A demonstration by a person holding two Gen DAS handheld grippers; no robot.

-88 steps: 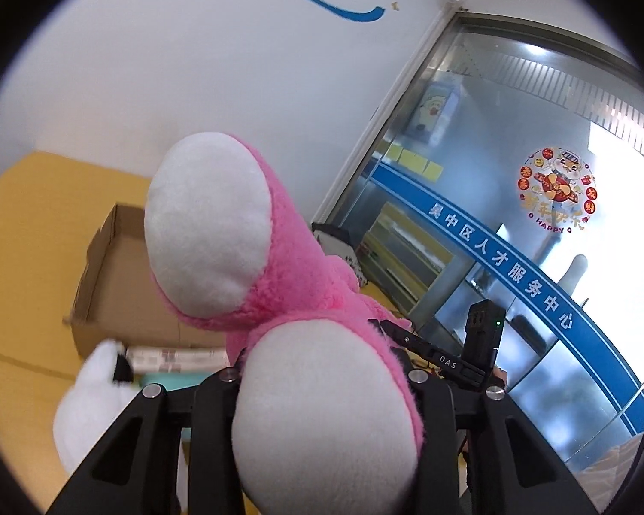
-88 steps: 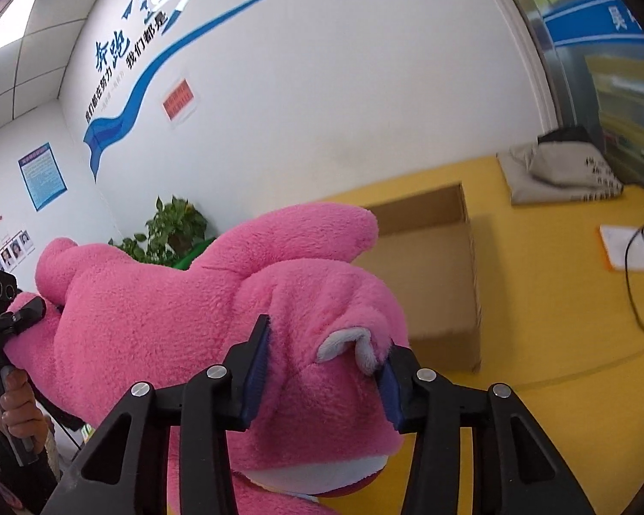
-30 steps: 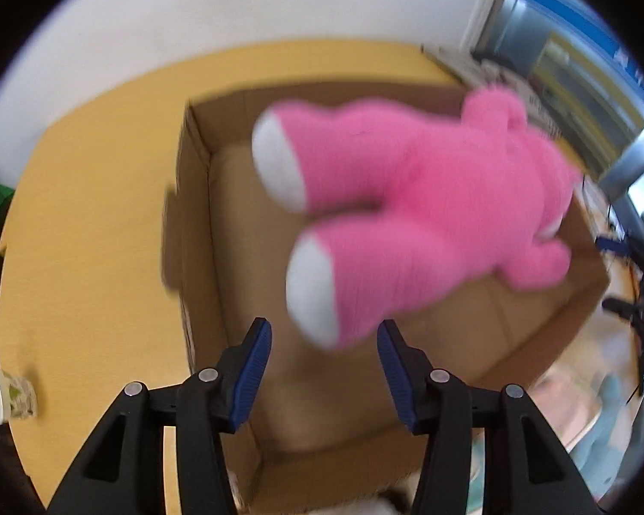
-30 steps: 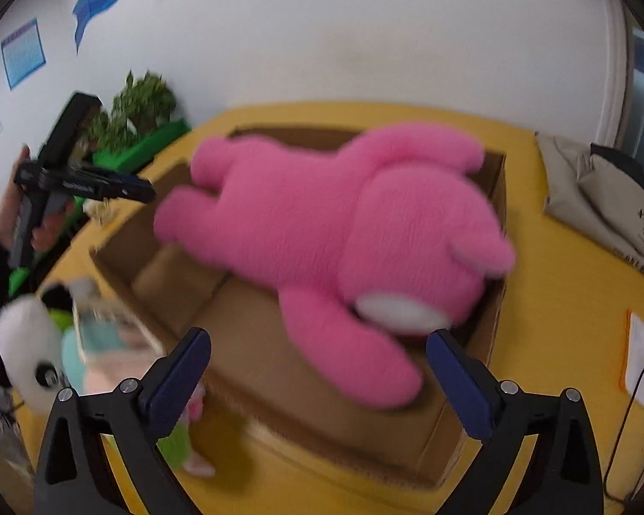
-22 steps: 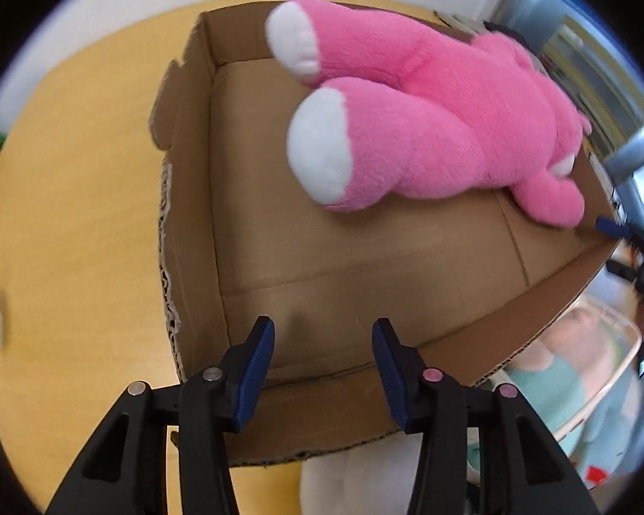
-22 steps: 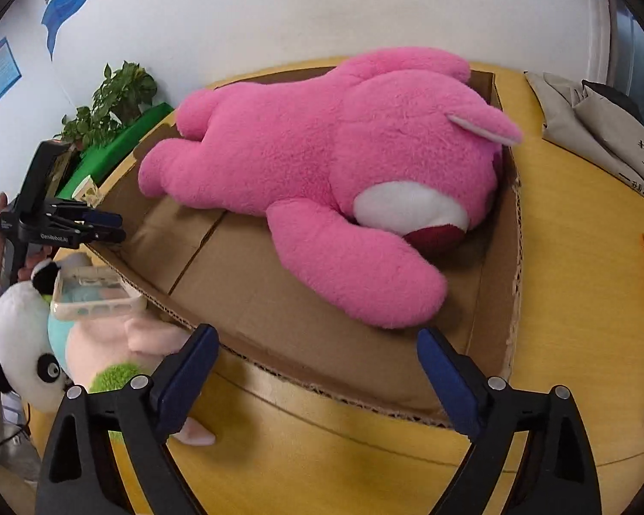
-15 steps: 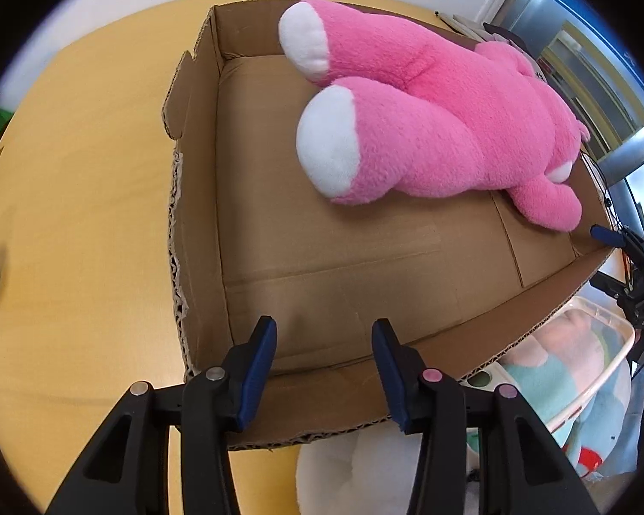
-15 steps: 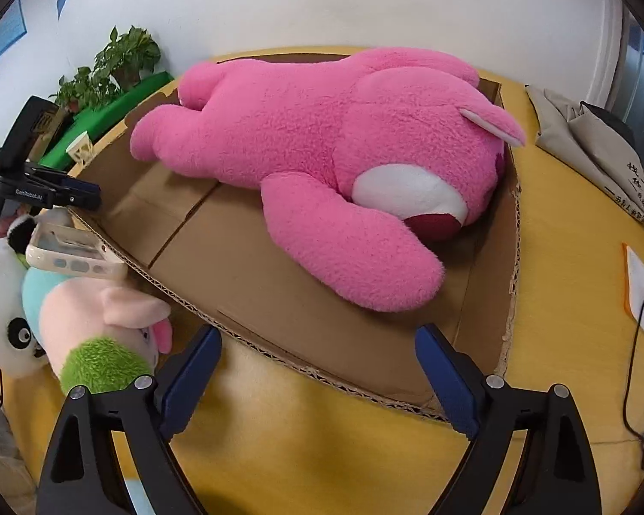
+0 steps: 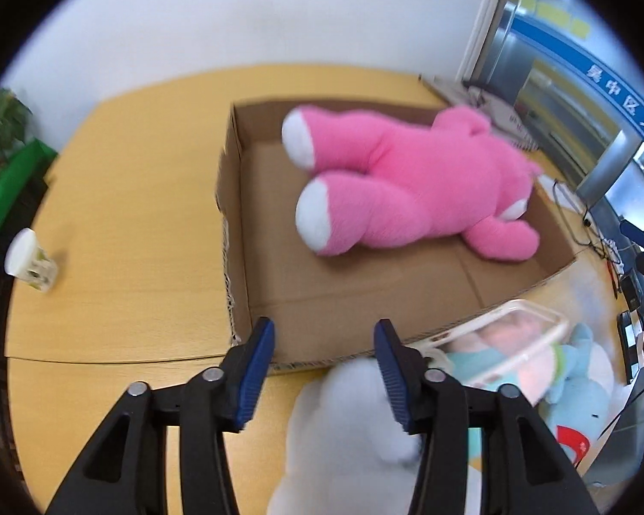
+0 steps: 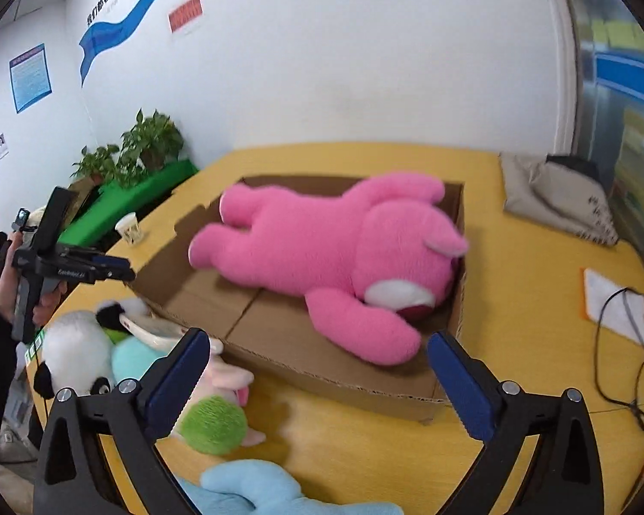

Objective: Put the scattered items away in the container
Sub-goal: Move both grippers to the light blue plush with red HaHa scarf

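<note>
A large pink plush bear (image 9: 412, 197) (image 10: 335, 253) lies on its side inside the open cardboard box (image 9: 365, 296) (image 10: 279, 343) on the yellow table. My left gripper (image 9: 324, 365) is open and empty, just in front of the box's near wall, above a white panda plush (image 9: 347, 437). My right gripper (image 10: 317, 386) is wide open and empty, in front of the box's other side. More plush toys lie outside the box: the panda (image 10: 77, 356), a teal one under a clear tray (image 10: 150, 330), a pink-and-green one (image 10: 214, 416) and a light blue one (image 10: 253, 493).
A paper cup (image 9: 30, 262) (image 10: 129, 227) stands on the table left of the box. A grey bag (image 10: 558, 201), a paper (image 10: 618, 304) and black cables (image 10: 622, 369) lie to the right. Green planters (image 10: 129, 197) run along the far side.
Both grippers let go of the pink bear, which dropped into the box. Both have since pulled back and up from the box; the loose plush toys have come into view.
</note>
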